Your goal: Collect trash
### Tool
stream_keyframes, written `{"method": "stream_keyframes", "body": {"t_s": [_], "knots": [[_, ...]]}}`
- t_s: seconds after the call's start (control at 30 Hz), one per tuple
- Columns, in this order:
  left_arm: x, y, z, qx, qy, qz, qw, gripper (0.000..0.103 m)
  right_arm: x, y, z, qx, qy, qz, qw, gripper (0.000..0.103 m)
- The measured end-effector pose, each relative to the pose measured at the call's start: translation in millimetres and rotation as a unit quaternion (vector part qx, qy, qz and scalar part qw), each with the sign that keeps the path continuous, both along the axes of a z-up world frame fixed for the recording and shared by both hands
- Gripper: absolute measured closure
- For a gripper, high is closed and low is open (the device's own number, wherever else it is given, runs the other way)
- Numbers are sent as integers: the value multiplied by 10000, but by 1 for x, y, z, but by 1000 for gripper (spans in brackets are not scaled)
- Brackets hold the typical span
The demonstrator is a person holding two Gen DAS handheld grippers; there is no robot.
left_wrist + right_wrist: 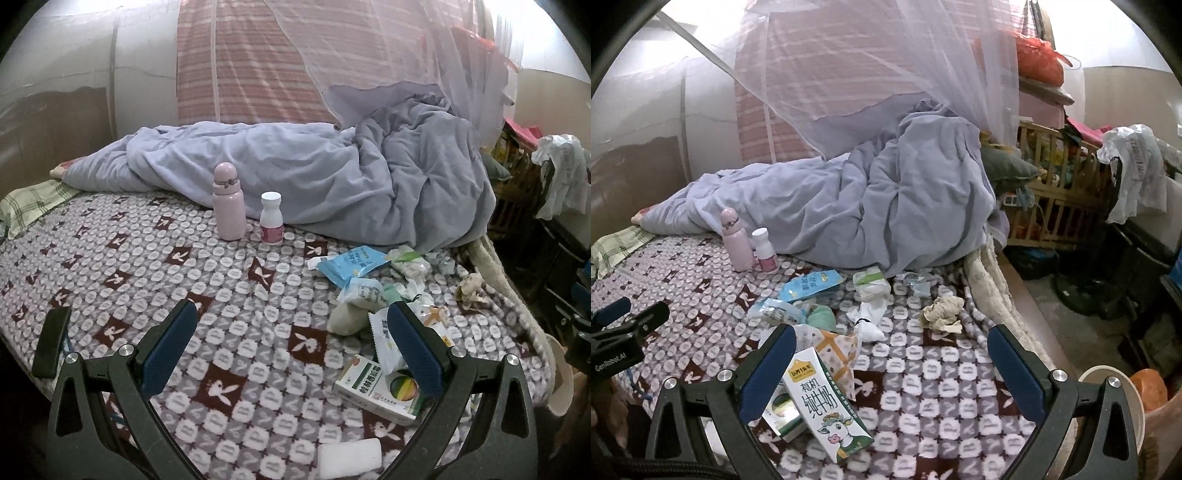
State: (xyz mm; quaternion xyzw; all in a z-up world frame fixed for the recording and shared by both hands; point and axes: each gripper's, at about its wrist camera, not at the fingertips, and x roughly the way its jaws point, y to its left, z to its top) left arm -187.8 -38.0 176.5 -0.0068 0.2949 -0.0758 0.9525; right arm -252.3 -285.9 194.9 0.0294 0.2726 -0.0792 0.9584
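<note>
Trash lies scattered on a patterned bed blanket (236, 295). In the left wrist view I see a blue wrapper (351, 264), a white wrapper (384, 339) and a green-and-white medicine box (373, 387). My left gripper (291, 332) is open and empty above the blanket, its right finger over the medicine box. In the right wrist view a milk carton (823, 402) lies beside my right gripper's left finger, with a crumpled paper ball (942, 310) and the blue wrapper (809, 286) farther off. My right gripper (892, 356) is open and empty.
A pink thermos (227, 203) and a white pill bottle (271, 218) stand upright near a rumpled grey quilt (332, 177). A white pad (349, 456) lies near the front. A pale bucket rim (1123, 384) sits off the bed's right edge. A wooden crib (1060, 184) stands beyond.
</note>
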Motion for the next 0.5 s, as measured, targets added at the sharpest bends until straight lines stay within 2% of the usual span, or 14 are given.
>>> {"method": "stream_keyframes", "body": {"t_s": [0.5], "knots": [[-2, -3, 6, -92, -82, -52, 9999, 1, 1, -2, 3, 64, -118, -47, 9999, 0]]}}
